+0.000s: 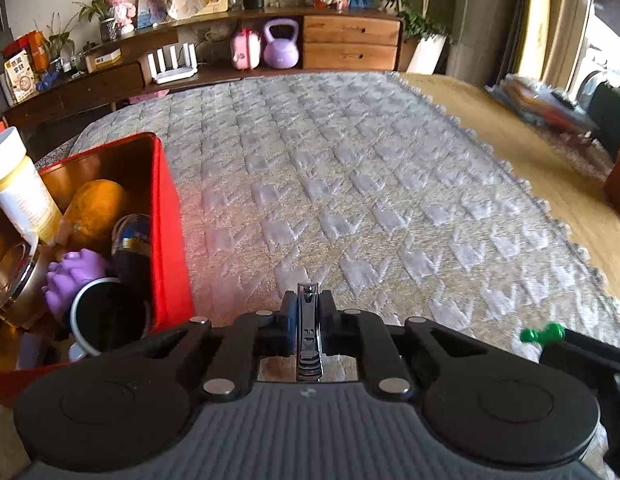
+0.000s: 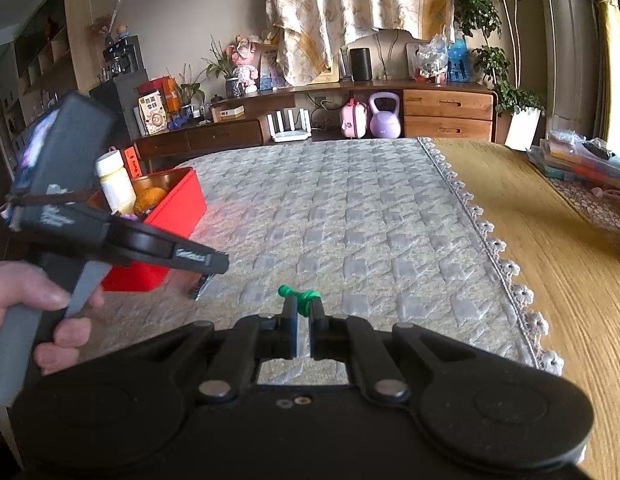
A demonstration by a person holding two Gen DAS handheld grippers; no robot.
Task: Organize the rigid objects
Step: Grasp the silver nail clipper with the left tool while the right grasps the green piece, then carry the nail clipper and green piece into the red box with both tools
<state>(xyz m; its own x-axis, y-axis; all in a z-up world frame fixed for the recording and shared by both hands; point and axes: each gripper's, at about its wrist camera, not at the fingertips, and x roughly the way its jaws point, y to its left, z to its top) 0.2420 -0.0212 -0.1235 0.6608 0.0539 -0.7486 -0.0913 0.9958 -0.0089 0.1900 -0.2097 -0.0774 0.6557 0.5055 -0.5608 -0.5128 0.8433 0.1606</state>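
Observation:
My left gripper [image 1: 308, 300] is shut on a silver nail clipper [image 1: 308, 332], held above the grey quilted cloth just right of the red box [image 1: 166, 216]. The box holds a white bottle [image 1: 20, 188], an orange fruit [image 1: 96, 210], a purple toy [image 1: 72, 280], a metal tin and dark round items. My right gripper [image 2: 304, 308] is shut on a small green piece [image 2: 302, 298] above the cloth; that piece also shows in the left wrist view [image 1: 543, 335]. In the right wrist view the left gripper [image 2: 214, 266] hangs beside the red box [image 2: 170, 216], clipper end [image 2: 200, 286] below it.
The quilted cloth [image 1: 349, 184] covers a wooden table [image 2: 549, 240] with a lace edge on the right. A low wooden sideboard [image 2: 445, 110] at the back carries a purple kettlebell [image 2: 385, 116], a pink case, a white router and plants. Stacked items [image 2: 581, 160] lie far right.

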